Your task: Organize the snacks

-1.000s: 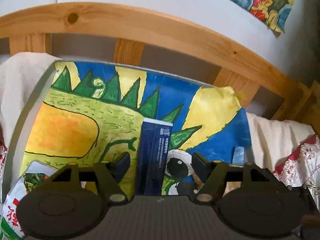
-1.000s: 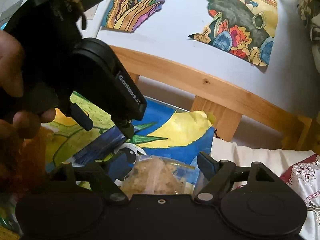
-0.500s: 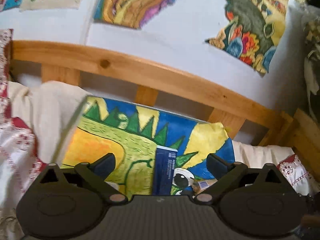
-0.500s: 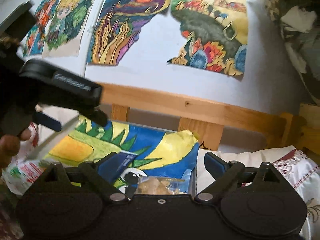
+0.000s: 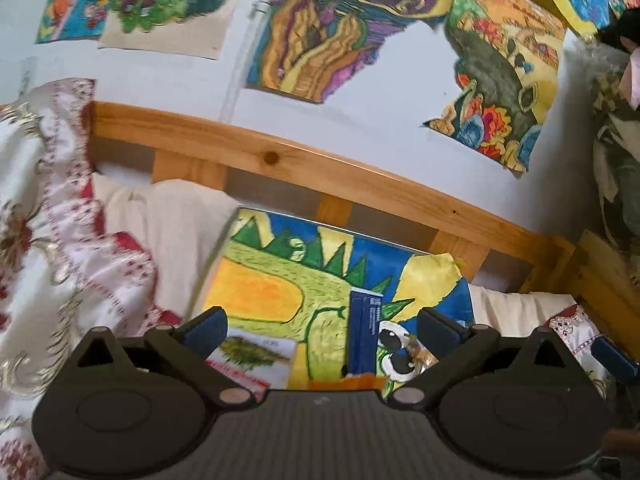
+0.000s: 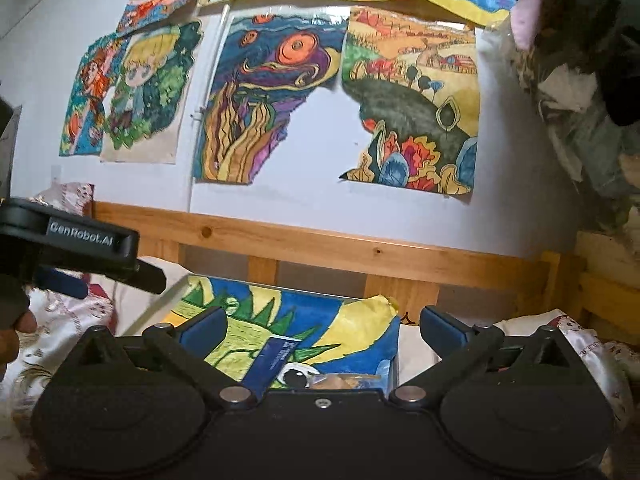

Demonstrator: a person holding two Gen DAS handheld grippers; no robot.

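- Left wrist view: the left claw (image 5: 320, 328) stood wide, its jaws having just been opening, with nothing gripped between them. The dark blue snack box (image 5: 363, 332) stood upright beyond the fingers, nearer the right one, on the dinosaur-painted tray (image 5: 260, 292). A white snack packet with green print (image 5: 252, 356) lay flat just beside the left finger. An orange wrapper edge (image 5: 348, 382) showed at the claw's base.
- Right wrist view: the right claw (image 6: 322, 326) also stood wide, its jaws having just been opening, empty. The blue box lay low between its fingers, and a clear bag of brown snacks (image 6: 344, 380) sat just to its right. The other claw hung at the left edge, clear of the tray.
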